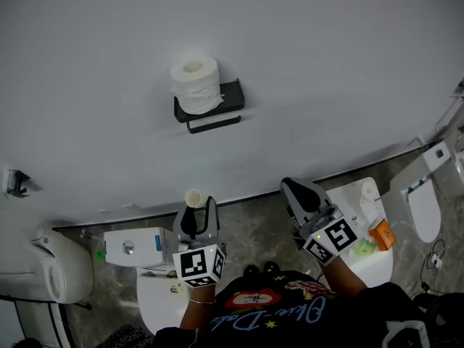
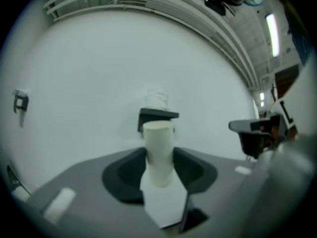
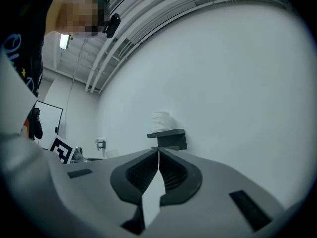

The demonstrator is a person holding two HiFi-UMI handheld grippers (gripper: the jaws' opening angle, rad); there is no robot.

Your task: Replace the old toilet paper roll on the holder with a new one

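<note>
Core (image 1: 193, 197) off, pinched in the half-open left gripper (image 1: 200, 210); right gripper (image 1: 296, 191) closed, empty. Next (once it's binned), I'd say: roll (image 1: 195, 85) onto the holder (image 1: 230, 100) bar.

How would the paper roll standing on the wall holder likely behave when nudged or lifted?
Standing on its flat end on the holder, the roll probably won't roll unless tipped. Thickly wound soft paper: likely light, squashy when gripped.
</note>
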